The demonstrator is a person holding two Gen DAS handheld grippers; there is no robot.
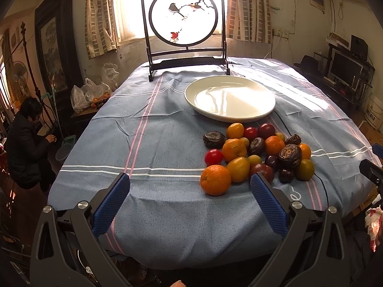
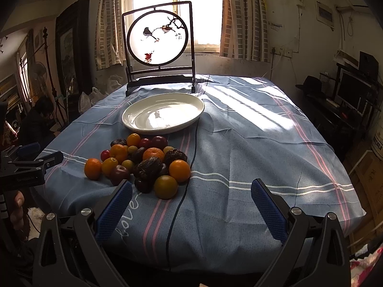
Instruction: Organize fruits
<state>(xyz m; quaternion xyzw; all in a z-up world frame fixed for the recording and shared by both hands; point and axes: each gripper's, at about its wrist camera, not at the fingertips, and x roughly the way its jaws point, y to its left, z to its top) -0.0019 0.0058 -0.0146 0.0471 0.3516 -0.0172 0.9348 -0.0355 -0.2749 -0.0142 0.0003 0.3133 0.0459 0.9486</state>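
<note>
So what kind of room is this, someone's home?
Most likely a lived-in home. A blue striped tablecloth covers the table, checked curtains frame a sunny window, and a framed round bird-painting screen stands behind the white ceramic plate and the heap of loose fruit.

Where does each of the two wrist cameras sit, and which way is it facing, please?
Left wrist: at the table's near edge, left of the fruit pile, facing the window; the open left gripper shows, the right gripper at frame edge.
Right wrist: near edge, right of the pile, same heading; the open right gripper shows, plus the left gripper.
Shared: white plate, bird screen.
</note>
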